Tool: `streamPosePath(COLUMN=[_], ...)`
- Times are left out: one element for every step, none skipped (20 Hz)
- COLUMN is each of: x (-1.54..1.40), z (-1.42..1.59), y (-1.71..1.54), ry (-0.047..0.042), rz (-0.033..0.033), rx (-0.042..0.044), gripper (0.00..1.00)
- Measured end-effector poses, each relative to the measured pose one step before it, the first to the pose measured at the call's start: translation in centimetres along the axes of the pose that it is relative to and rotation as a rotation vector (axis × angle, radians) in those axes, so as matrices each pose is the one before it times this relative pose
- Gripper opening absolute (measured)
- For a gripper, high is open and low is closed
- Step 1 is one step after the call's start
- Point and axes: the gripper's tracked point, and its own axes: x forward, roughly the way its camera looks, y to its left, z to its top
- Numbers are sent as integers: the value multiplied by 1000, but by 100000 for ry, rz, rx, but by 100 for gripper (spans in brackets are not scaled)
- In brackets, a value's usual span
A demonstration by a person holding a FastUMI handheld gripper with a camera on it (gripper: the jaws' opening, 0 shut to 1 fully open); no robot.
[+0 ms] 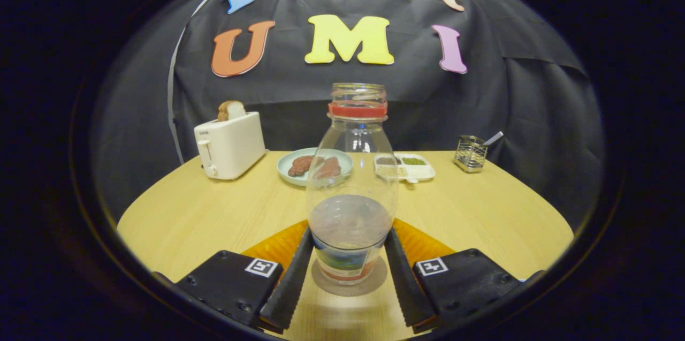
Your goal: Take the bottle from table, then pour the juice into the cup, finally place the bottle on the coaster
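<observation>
My gripper (349,247) has its fingers pressed against both sides of the clear bottle (350,191), which stands upright on a round grey coaster (349,283) on the pale wooden table (214,212); the liquid fills only its lower part. Beyond it sit a plate (314,165) of what look like meat patties, a white divided tray (409,166), a white toaster (230,144) with bread, and a wire holder (471,152). Black cloth (535,116) closes the booth behind.

A staged breakfast booth: toaster (230,144) and plate of food (313,166) on a cloth-backed table (214,212).
</observation>
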Motion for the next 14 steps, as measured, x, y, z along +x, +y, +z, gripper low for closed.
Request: streamPosePath(x=[141,164,6,-81,-45,36,-124,-159,-181,-243,-324,-291,-479,-547], z=[7,-319,-205,-68,112,-15,-24,108,292,226,274,-62,281,267], y=[-128,-117,90,29,153,-40,-134,-11,49,158,63,-163,-25,-8], ry=[321,1442,953,-156,-182,164,363,70,-170,-255,-266,470,-380,-998], rz=[-407,-733,-199,135,637,199,-354,-97,383,580,124,-172,-316,107], rx=[63,-207,-962,-1230,-919,-715,-540,-468,-58,-28,-107,-54,331,805], gripper=[80,82,84,88,89,90,92,98,99,99,99,99,99,100])
